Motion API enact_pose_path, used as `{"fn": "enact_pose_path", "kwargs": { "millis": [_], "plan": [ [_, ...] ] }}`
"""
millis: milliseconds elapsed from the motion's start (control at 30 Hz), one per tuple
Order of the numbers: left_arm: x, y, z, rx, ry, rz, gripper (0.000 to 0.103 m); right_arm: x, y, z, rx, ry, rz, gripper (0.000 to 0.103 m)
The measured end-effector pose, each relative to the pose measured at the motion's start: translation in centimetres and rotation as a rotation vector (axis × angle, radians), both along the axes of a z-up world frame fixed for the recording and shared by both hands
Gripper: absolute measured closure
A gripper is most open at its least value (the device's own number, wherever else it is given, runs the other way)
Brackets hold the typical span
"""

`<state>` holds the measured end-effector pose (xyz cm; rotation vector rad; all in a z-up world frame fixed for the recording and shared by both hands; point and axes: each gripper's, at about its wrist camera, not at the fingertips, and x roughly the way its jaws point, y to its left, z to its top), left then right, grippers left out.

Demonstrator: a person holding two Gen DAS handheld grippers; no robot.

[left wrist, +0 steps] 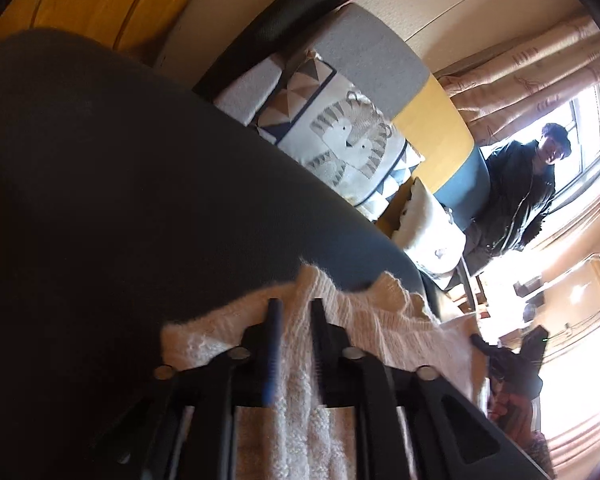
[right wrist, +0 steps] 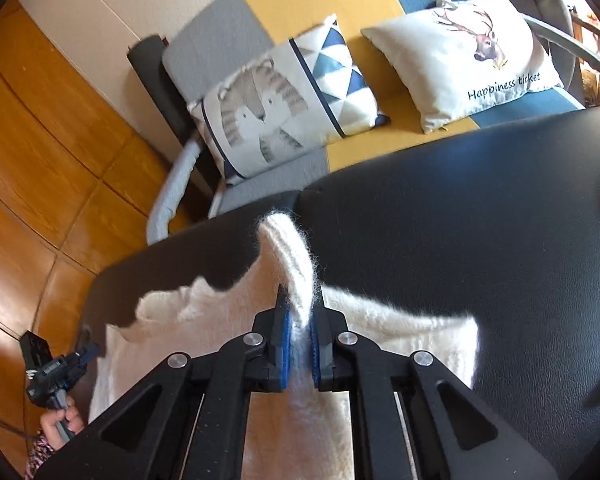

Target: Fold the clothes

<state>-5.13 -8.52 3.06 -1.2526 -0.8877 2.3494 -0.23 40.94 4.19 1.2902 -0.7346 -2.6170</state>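
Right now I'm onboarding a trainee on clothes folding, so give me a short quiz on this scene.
1. True or false: the right gripper is shut on a fold of the white knit sweater.
2. Which animal is printed above the words "Happiness ticket" on the right-hand cushion? A) deer B) rabbit C) owl
3. Fill in: the sweater lies on a ____ padded surface.

Key
1. True; the fold stands pinched between its pads. The left gripper also has the knit between its fingers.
2. A
3. black
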Motion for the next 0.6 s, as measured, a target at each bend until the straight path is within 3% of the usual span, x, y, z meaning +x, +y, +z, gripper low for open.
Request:
{"fn": "enact_pose_path", "kwargs": {
  "millis": [33,133,267,367,400,433,467,600],
  "plan": [
    [-0.3,0.1,-0.3,0.004,-0.024,-0.008,0.075,-0.2,-0.2,-0.4,0.005,-0.018,0.006,0.095],
    [-0.7,1.0,-0.8,-0.018,-0.064,-0.074,0.060,-0.2,-0.1,-1.2,0.009,-0.063,-0.007,0.088],
    [-1.2,2.2,-0.6,-0.107,-0.058,-0.124,0.057,-0.4,0.2,-2.0,-0.050,-0.085,0.019,0.062],
    [-1.4,3.2,-0.6,-0.160,-0.052,-0.144,0.059,-0.4,-0.5,-2.0,-0.003,-0.082,0.049,0.066],
    [-1.3,3.6,-0.5,-0.175,-0.048,-0.141,0.062,-0.4,-0.9,-1.9,0.026,-0.079,0.058,0.077],
    [-1.1,3.7,-0.5,-0.161,-0.043,-0.140,0.075,-0.4,-1.2,-1.7,0.047,-0.074,0.063,0.093],
    [-0.9,3.6,-0.4,-0.130,-0.035,-0.140,0.093,-0.3,-1.4,-1.5,0.061,-0.068,0.065,0.093],
    [0.2,2.2,1.3,-0.054,0.052,-0.065,0.096,0.7,-0.9,0.5,0.046,0.017,0.011,0.095]
  ]
}}
